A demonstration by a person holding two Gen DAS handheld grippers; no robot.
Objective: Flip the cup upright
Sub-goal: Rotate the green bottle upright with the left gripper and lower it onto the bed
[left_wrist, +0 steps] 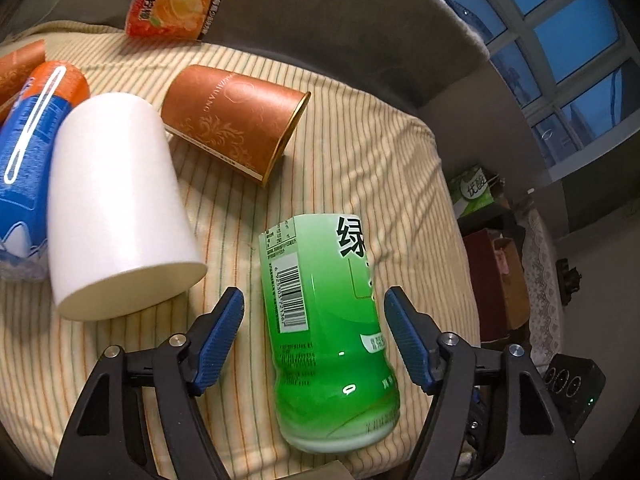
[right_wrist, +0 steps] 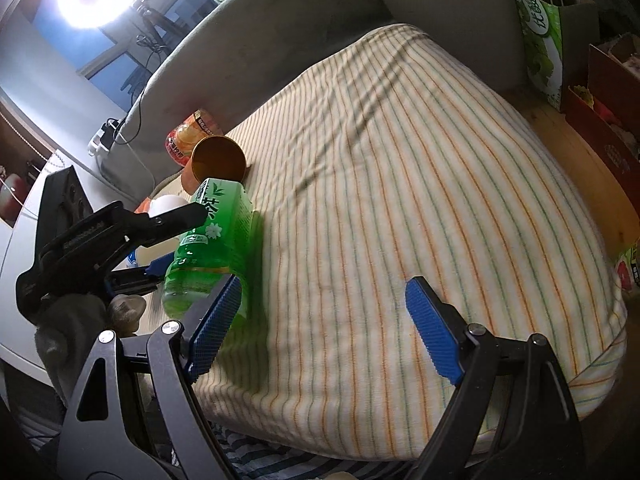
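A white cup (left_wrist: 116,204) lies on its side on the striped cloth (left_wrist: 340,152), mouth toward me, left of my left gripper. A brown patterned cup (left_wrist: 236,120) lies on its side behind it; its open mouth shows in the right wrist view (right_wrist: 218,158). My left gripper (left_wrist: 314,320) is open, its blue pads either side of a lying green tea bottle (left_wrist: 328,332) without touching it. My right gripper (right_wrist: 320,312) is open and empty over bare cloth (right_wrist: 400,200), right of the bottle (right_wrist: 212,248). The white cup (right_wrist: 168,204) is mostly hidden behind the left gripper there.
A blue and orange bottle (left_wrist: 32,152) lies against the white cup's left side. An orange snack pouch (left_wrist: 176,4) leans at the back by the grey sofa back (left_wrist: 340,20). A green carton (right_wrist: 544,40) and boxes (right_wrist: 608,104) stand beyond the cloth's right edge.
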